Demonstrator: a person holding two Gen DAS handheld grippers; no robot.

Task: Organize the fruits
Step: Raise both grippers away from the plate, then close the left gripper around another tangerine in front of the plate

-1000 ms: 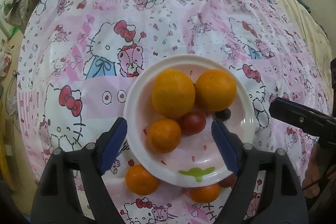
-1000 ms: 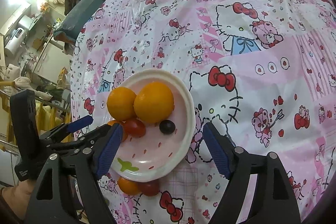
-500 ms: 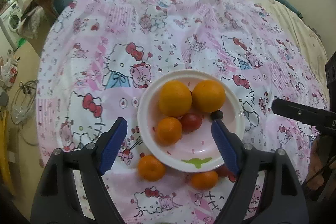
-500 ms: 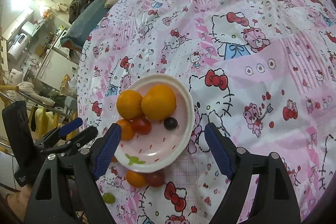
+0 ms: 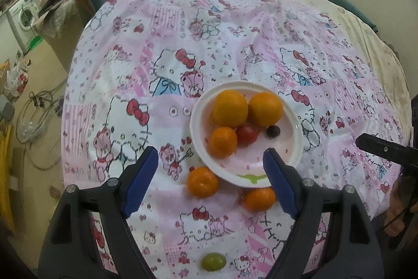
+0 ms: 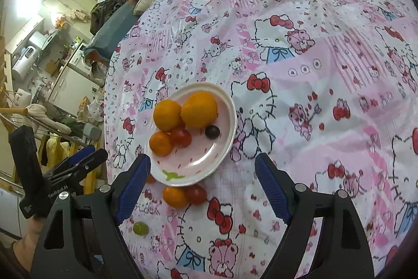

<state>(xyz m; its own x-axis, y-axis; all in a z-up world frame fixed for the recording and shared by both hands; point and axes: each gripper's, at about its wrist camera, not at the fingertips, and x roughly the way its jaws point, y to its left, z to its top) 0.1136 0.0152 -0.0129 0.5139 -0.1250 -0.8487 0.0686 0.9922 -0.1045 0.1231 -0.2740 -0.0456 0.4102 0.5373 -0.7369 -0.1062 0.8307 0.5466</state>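
**A:** On the pink cartoon tablecloth (image 5: 167,49) the white plate (image 5: 194,119) holds two big oranges (image 5: 230,108), a small mandarin (image 5: 223,141), a cherry tomato (image 5: 247,135) and a dark grape (image 5: 273,131). What sits outside it?

**B:** Two mandarins (image 5: 202,182) just beside the near rim, a second tomato (image 6: 196,194) touching one of them, and a green grape (image 5: 213,262) well apart, nearest us.

**A:** And the tools?

**B:** The left gripper (image 5: 210,174) and the right gripper (image 6: 202,175) both stand spread wide with nothing between the pads (the right one's jaws have just been widening a touch).

**A:** What could go wrong?

**B:** I'd guess rolling: round fruit on slick plastic may skid off a pad that closes off-centre, and a finger nudging the rim could tip the plate and spill the oranges
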